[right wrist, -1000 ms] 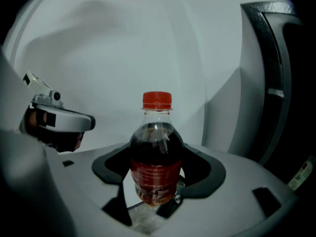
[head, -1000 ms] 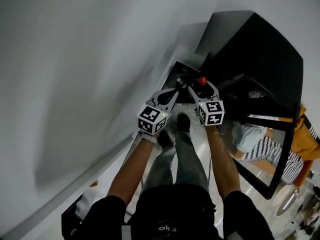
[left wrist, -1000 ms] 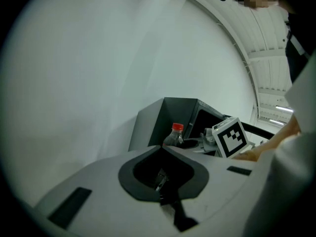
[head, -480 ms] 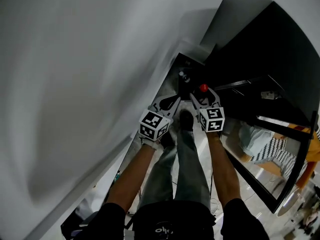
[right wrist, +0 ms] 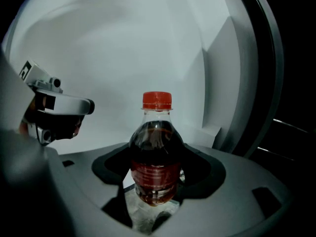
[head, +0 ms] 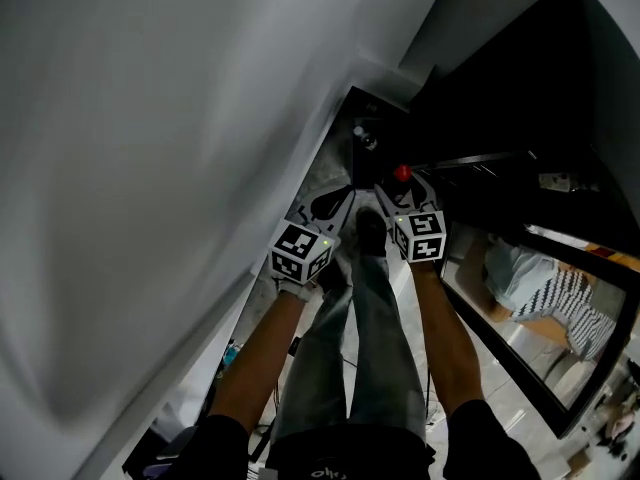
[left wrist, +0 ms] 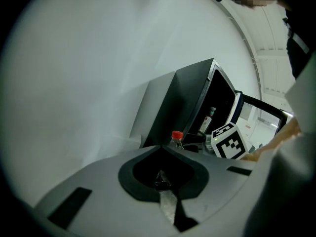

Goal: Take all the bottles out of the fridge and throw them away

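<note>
The bottle point(right wrist: 155, 157) is clear plastic with a red cap point(right wrist: 157, 100), a red label and a dark brown drink. The right tongs point(head: 400, 190) and left tongs point(head: 335, 204) are grey with black lining. The left cube point(head: 300, 253) and right cube point(head: 420, 236) are white with black square markers. In the head view, the fridge point(head: 520, 98) at two o'clock is black, the wall point(head: 150, 168) pale grey-white, and the cloth point(head: 560, 296) at four o'clock is black-and-white striped.
</note>
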{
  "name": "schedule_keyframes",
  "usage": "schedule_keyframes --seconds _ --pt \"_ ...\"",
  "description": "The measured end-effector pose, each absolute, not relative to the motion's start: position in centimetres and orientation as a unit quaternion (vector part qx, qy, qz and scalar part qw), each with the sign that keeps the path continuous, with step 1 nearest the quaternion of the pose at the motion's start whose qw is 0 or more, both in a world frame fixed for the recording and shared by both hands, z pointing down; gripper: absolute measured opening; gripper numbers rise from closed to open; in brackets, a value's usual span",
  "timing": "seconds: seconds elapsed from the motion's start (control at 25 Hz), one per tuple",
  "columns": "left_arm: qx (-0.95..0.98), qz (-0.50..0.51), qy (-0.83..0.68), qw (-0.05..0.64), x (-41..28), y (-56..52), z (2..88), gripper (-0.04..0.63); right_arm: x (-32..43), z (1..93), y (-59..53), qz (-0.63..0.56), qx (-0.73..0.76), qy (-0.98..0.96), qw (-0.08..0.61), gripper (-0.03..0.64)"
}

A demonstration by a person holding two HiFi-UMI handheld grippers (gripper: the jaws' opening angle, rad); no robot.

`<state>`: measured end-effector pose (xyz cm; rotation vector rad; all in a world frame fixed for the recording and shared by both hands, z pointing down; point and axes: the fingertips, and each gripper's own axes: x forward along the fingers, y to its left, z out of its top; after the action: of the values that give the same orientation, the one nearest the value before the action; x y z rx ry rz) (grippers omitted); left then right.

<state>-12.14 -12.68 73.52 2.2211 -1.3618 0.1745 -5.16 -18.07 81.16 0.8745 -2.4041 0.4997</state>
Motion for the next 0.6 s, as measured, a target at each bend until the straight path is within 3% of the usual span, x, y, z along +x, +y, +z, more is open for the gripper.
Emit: schedule_keyframes --seconds 0.6 --pt "0.820 0.063 -0.504 0.265 -12.3 -13.2 84.1 0.006 -4.9 95.2 -20.0 0.194 0.323 -0.878 0.294 0.308"
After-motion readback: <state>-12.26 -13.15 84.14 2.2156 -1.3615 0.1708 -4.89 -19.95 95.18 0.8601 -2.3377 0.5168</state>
